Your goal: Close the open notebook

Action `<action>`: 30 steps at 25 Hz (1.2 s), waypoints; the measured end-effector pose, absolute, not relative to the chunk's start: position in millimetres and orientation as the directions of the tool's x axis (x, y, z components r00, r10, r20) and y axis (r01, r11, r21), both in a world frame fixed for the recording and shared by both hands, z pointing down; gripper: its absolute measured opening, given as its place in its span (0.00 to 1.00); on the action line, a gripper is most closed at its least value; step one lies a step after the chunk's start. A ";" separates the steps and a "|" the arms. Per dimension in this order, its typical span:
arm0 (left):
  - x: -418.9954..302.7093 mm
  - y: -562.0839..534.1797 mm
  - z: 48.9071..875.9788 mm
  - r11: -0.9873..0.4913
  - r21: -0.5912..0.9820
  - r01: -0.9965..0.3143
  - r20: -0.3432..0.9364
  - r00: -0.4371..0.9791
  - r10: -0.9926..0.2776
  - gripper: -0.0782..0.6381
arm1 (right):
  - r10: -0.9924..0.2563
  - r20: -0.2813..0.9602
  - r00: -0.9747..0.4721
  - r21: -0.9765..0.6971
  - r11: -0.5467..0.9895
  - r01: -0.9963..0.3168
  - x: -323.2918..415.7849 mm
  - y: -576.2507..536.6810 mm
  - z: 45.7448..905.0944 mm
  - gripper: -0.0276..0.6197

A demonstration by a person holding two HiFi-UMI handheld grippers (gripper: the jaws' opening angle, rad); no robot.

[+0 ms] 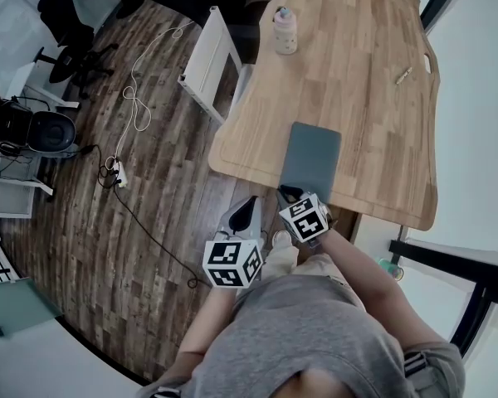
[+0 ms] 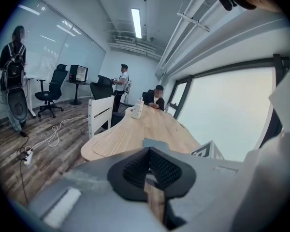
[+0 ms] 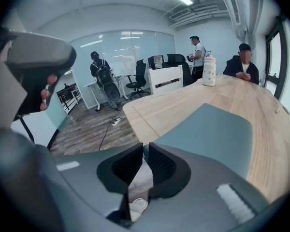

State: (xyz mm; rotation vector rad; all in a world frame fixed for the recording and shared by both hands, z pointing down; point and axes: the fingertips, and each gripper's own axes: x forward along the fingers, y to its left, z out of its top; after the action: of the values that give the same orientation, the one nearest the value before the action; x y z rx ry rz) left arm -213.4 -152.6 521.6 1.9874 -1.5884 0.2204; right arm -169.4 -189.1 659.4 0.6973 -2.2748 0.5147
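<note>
A grey-blue notebook (image 1: 311,160) lies shut and flat on the wooden table (image 1: 357,73), near the table's front edge. My right gripper (image 1: 286,193) sits just off that near edge. In the right gripper view the notebook (image 3: 208,129) fills the space beyond the right gripper (image 3: 145,146), whose jaws stand a narrow gap apart with the cover's near corner at their tips and floor showing between them. My left gripper (image 1: 247,206) hangs beside it, short of the table. Its jaws meet at the tips in the left gripper view, left gripper (image 2: 147,151), with nothing held; the notebook (image 2: 157,143) lies ahead of it.
A white bottle (image 1: 285,30) stands at the table's far end and a small pen-like object (image 1: 404,75) lies at the far right. A white chair (image 1: 212,60) stands left of the table, with a cable (image 1: 137,98) on the floor. A person (image 3: 241,62) sits at the far end.
</note>
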 end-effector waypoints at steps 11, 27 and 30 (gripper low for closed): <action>-202.5 -142.0 513.1 -0.111 0.338 -0.935 0.451 0.264 -0.853 0.11 | -0.318 0.692 -0.648 -0.169 0.801 -0.574 -167.0 -183.7 643.3 0.16; -158.7 -100.9 496.1 -0.093 0.325 -0.941 0.417 0.231 -0.879 0.11 | -0.399 0.535 -0.745 -0.207 0.793 -0.573 -102.7 -132.9 550.0 0.05; -140.3 -93.5 492.4 -0.107 0.318 -0.942 0.410 0.238 -0.881 0.12 | -0.411 0.509 -0.756 -0.202 0.797 -0.569 -83.7 -120.0 533.3 0.05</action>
State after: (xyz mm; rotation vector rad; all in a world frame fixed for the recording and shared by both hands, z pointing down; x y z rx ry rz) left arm -140.3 -93.5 492.4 2.0057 -1.6617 0.1578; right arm -83.7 -120.0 533.3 0.7340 -2.5378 0.4829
